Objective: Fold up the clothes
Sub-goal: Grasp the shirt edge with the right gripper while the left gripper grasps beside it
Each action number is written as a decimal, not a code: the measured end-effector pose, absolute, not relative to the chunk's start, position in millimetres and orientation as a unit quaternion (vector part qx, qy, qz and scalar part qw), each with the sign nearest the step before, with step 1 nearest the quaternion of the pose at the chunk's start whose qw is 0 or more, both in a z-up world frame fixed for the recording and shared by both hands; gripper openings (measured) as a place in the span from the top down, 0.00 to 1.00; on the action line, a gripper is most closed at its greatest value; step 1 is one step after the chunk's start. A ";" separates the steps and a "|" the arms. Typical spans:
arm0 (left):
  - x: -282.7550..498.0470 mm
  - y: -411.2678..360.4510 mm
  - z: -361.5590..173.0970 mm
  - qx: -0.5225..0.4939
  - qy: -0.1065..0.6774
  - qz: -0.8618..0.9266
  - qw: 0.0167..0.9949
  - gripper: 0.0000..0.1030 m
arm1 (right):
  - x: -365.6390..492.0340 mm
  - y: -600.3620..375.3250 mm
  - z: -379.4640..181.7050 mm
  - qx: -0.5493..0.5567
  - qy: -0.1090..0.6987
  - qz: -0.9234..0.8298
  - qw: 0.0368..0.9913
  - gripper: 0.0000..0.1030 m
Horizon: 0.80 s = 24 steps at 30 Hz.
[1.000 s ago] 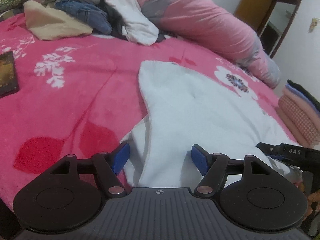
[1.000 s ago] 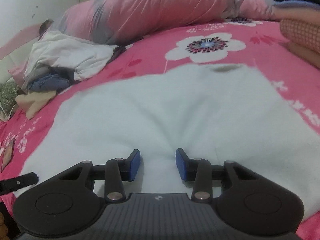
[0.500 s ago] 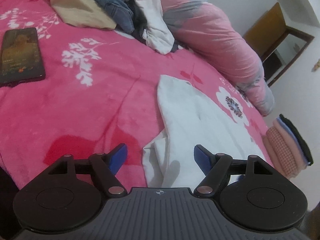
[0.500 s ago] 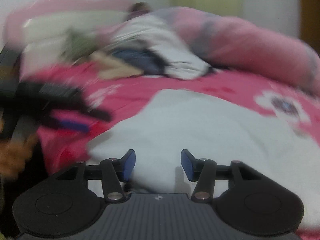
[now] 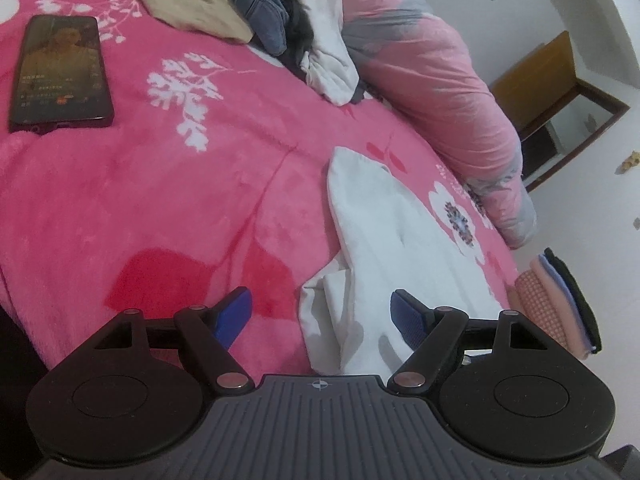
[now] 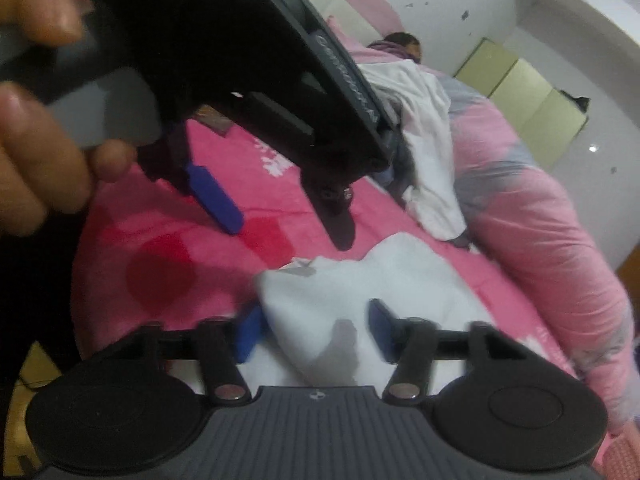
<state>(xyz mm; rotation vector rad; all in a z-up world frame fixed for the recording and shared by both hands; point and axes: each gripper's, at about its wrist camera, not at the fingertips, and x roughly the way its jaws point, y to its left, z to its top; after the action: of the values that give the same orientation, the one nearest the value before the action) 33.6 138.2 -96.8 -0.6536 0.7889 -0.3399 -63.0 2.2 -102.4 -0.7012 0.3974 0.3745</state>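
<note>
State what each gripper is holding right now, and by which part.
Nothing is held. The left gripper and right gripper are both open over the near end of the white garment, gripping none of it.

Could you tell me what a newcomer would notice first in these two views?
Probably the white garment lying on the bright pink floral bedspread, just ahead of the open left gripper. In the right wrist view, the left gripper fills the upper left, held by a hand; a phone lies far left.

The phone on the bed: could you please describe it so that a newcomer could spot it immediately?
Start with the pink floral blanket covering the bed. Left of the unfolded clothes pile lies the phone, flat, alone, screen up. It is the only dark, rigid, glossy rectangle among soft fabrics.
</note>
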 end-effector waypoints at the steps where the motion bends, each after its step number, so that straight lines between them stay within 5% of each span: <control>1: 34.2 139.1 -96.7 -0.314 0.375 -0.163 0.857 0.25 | -61.3 2.0 -101.7 -0.334 0.194 0.176 0.906 0.67; 2: 35.8 139.2 -96.9 -0.317 0.375 -0.164 0.856 0.25 | -59.5 0.4 -100.1 -0.325 0.196 0.170 0.910 0.79; 5: 40.9 139.0 -97.5 -0.326 0.373 -0.168 0.853 0.25 | -54.2 -16.0 -87.6 -0.259 0.209 0.160 0.929 0.86; 11: 51.7 120.1 -91.7 -0.325 0.341 -0.199 0.859 0.22 | -47.1 -57.8 -61.8 -0.115 0.230 0.159 0.953 0.88; 24: 100.2 98.3 -104.3 -0.381 0.378 -0.237 0.810 0.22 | -36.4 -77.7 -57.4 -0.085 0.229 0.165 0.956 0.89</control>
<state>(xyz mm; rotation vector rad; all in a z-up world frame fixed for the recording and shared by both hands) 100.2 98.3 -104.3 -0.8140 0.8082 -0.5064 -36.4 -77.7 -57.4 -0.1734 0.4648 0.3345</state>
